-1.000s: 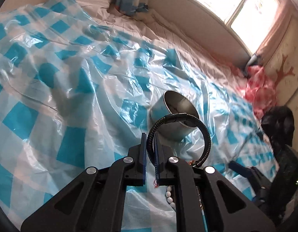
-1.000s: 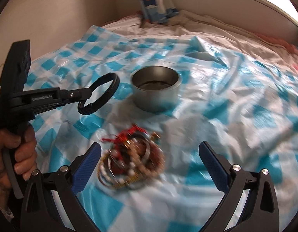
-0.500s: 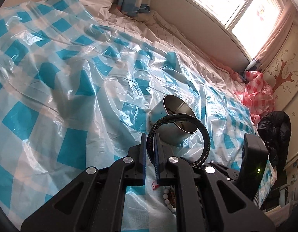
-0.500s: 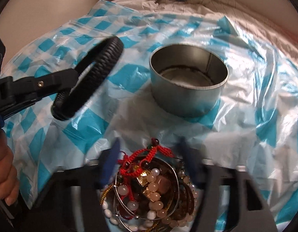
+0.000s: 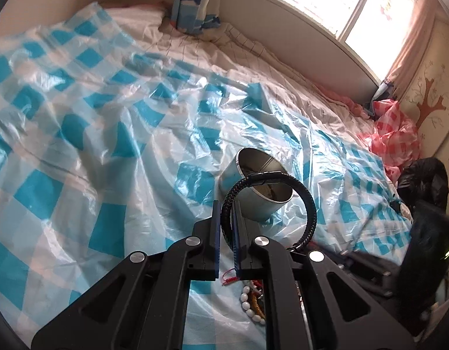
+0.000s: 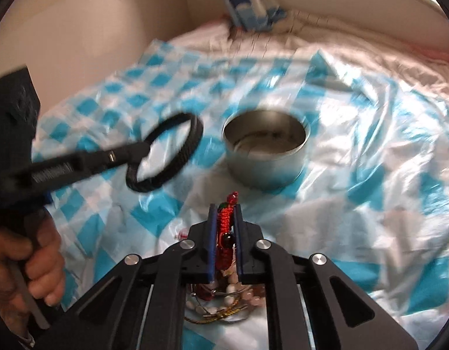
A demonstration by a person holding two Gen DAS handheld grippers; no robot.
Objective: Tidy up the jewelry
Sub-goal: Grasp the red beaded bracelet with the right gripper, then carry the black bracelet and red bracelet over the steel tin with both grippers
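Blue-checked plastic sheet over bed: metal tin is set ahead of both claws, left gripper clamped on black braided bracelet at its rim, right gripper, jaws just closed, pinched on red cord bracelet above the jewelry pile.

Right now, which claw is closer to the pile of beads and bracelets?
The right claw. It is shut on a red woven cord rising out of the jewelry pile. The left claw is off to the pile's side, raised, holding a black bracelet beside the metal tin.
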